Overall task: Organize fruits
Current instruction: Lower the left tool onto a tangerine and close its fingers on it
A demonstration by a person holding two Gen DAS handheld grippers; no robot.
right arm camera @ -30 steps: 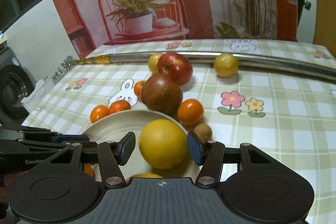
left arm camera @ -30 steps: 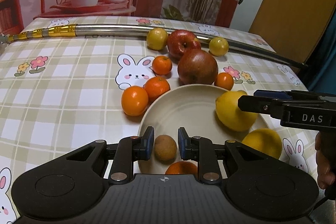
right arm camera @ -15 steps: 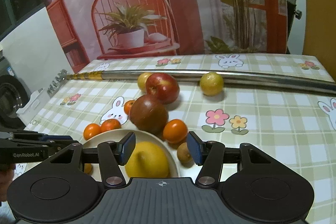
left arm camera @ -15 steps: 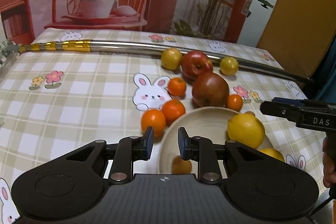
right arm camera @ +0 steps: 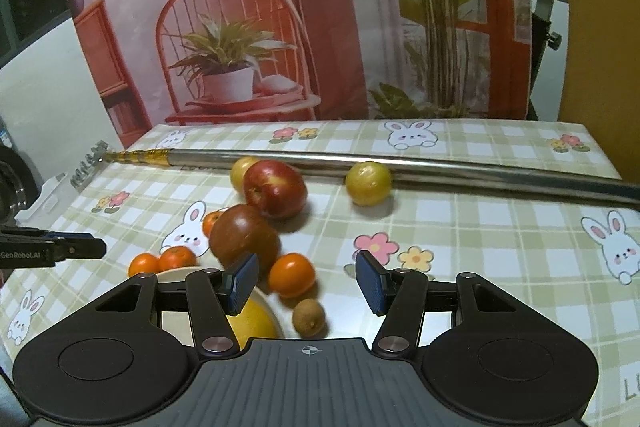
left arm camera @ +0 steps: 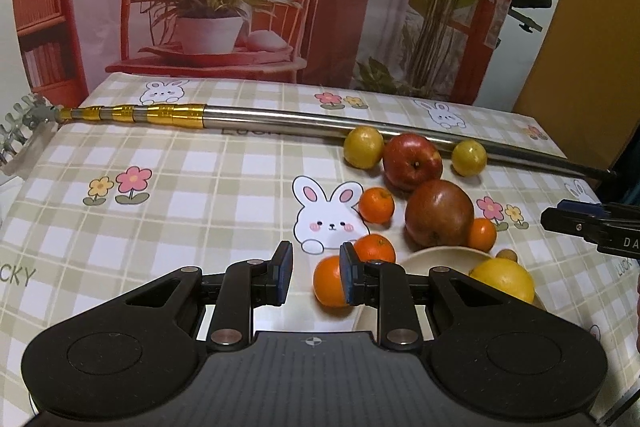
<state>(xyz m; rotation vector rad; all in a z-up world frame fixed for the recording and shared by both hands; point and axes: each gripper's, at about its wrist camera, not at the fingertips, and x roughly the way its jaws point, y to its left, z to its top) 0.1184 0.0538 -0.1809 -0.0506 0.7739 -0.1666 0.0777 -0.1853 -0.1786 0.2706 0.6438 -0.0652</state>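
Observation:
A cream plate [left arm camera: 440, 253] sits on the checked tablecloth with a large yellow citrus [left arm camera: 502, 279] in it. Around it lie oranges [left arm camera: 376, 205], a dark red apple [left arm camera: 438, 213], a red apple [left arm camera: 412, 161] and two small yellow fruits [left arm camera: 363, 147]. My left gripper [left arm camera: 316, 277] hovers left of the plate, shut and holding nothing, with an orange [left arm camera: 326, 287] below its right finger. My right gripper [right arm camera: 306, 281] stands open and holds nothing. Beneath it lie an orange [right arm camera: 291, 275] and a small brown fruit [right arm camera: 308, 315], just right of the plate [right arm camera: 176, 273].
A long metal pole with a gold section [left arm camera: 280, 121] lies across the back of the table, behind the fruit. The bare cloth [left arm camera: 180, 207] stretches to the left. The table's right edge [right arm camera: 600, 155] runs close beside the fruit. A printed backdrop hangs behind.
Both grippers have drawn back and risen from the plate, which now sits low in both views. The brown fruit and yellow citrus once framed by the fingers are no longer between them.

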